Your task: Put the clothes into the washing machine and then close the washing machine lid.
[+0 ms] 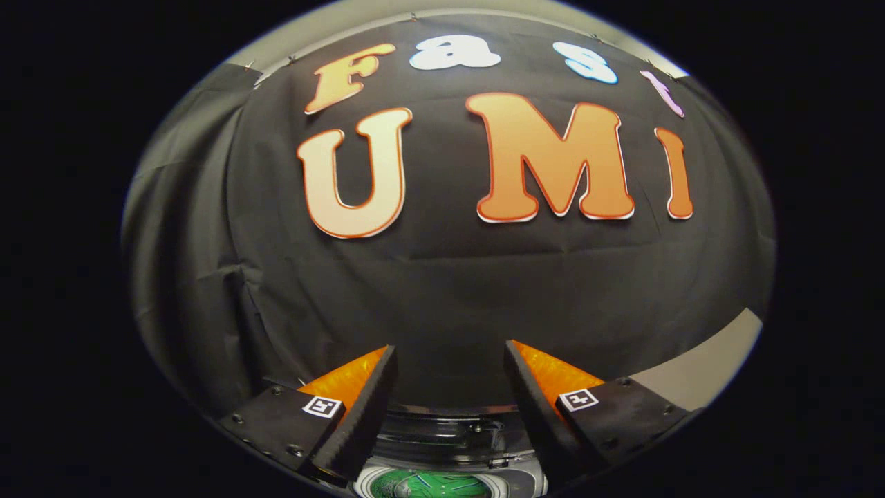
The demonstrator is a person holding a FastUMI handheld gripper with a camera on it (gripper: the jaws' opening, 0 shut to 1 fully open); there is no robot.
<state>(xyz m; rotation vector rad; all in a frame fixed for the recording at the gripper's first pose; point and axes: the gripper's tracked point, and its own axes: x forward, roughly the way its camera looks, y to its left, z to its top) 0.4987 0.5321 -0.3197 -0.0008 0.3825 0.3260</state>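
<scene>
My gripper (451, 354) is open, its two fingers spread wide with nothing between them, and it points at the black cloth wall. Low between the fingers I see the top of the washing machine (449, 443): a dark curved rim with a pale ring below it. Inside that ring lies something green (432, 486), seemingly cloth in the drum, though only a sliver shows. I cannot tell how the lid stands.
The black cloth wall (449, 290) hangs close behind the machine. A strip of pale floor or wall (698, 373) shows beyond the right finger.
</scene>
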